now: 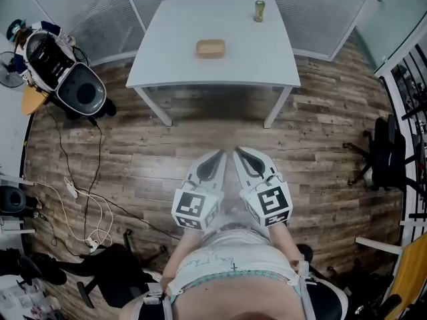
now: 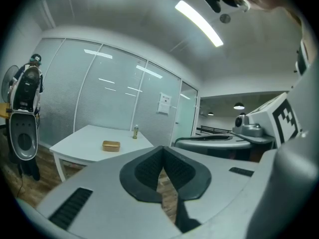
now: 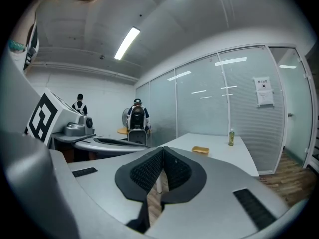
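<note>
Both claws sit close in at the person's waist, side by side, tips pointing forward at the counter.

- Left claw (image 1: 219,156): clenched, pads meeting at the tip, nothing gripped. Only floor shows through the slit below the pads in the left gripper view.
- Right claw (image 1: 239,153): same, clamped on nothing. The right gripper view shows floor and a white counter leg through the slit.
- The marker cubes on the two claws nearly touch.

White rectangular counter (image 1: 267,52) stands well apart from the claws, with a stretch of wood-plank floor (image 1: 320,132) between.
- Shallow tan rectangular tray (image 1: 211,48) sits about mid-counter. Contents can't be made out.
- Small greenish bottle (image 1: 259,10) stands upright near the far edge, right of the tray and apart from it.

Around the room:
- Frosted glass partition (image 2: 99,98) stands behind the counter.
- Black and grey upright machine (image 1: 80,92) stands off the counter's left end.
- White cables (image 1: 87,212) trail on the floor at left.
- Black office chair (image 1: 383,152) is at right.

My read: this is stand-off, with no approach begun and nothing touched. Reaching either item would call for closing the floor gap first. The claw used would then have to open before it comes in. The tray is the nearer of the two and lies ahead, slightly on the left claw's side.
</note>
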The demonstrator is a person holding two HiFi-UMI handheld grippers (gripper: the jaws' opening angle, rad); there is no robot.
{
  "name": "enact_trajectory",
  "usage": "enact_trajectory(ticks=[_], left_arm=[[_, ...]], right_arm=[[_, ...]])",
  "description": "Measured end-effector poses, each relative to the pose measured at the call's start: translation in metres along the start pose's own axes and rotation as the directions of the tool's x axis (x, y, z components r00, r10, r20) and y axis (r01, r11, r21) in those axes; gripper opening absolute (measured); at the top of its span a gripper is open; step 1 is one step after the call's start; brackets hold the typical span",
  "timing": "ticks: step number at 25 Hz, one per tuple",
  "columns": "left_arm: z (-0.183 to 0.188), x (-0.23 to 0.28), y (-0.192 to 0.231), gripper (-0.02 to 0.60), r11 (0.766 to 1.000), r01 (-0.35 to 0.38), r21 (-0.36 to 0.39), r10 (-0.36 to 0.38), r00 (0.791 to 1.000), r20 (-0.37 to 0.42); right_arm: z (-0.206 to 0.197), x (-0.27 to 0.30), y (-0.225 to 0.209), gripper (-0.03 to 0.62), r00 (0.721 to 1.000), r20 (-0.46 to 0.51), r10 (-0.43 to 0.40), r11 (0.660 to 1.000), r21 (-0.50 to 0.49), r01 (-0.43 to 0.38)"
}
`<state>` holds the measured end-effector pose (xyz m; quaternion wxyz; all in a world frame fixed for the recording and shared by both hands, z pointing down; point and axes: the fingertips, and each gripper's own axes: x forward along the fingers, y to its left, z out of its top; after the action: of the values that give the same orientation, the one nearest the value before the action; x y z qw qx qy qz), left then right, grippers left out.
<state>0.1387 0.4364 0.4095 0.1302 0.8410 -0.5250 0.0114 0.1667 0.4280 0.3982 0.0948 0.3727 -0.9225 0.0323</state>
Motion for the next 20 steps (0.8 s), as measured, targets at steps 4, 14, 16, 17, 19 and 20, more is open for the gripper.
enact_trajectory(ticks=[4,14,16,17,19,20], left_arm=[[0.011,0.030,0.028,0.002,1.000,0.024,0.016,-0.024,1.000,0.002],[0.039,0.084,0.103,0.002,0.997,0.072,0.031,-0.071,0.997,-0.016],[0.038,0.092,0.116,0.002,0.997,0.070,0.029,-0.070,0.997,-0.026],[0.037,0.096,0.123,0.002,0.997,0.072,0.026,-0.071,0.997,-0.032],[0.038,0.102,0.134,0.002,0.997,0.079,0.021,-0.078,0.996,-0.042],[0.039,0.104,0.139,0.002,0.996,0.084,0.021,-0.083,0.996,-0.044]], right_arm=[[0.008,0.036,-0.018,0.000,1.000,0.003,-0.023,1.000,-0.008,0.023],[0.026,0.121,-0.049,0.000,0.997,-0.006,-0.075,0.997,-0.007,0.075],[0.026,0.137,-0.051,0.000,0.997,-0.013,-0.077,0.997,-0.004,0.077],[0.027,0.145,-0.052,0.000,0.997,-0.015,-0.077,0.997,-0.001,0.077],[0.029,0.158,-0.054,0.000,0.997,-0.020,-0.078,0.997,0.000,0.078],[0.029,0.163,-0.055,0.000,0.997,-0.023,-0.080,0.997,0.000,0.080]])
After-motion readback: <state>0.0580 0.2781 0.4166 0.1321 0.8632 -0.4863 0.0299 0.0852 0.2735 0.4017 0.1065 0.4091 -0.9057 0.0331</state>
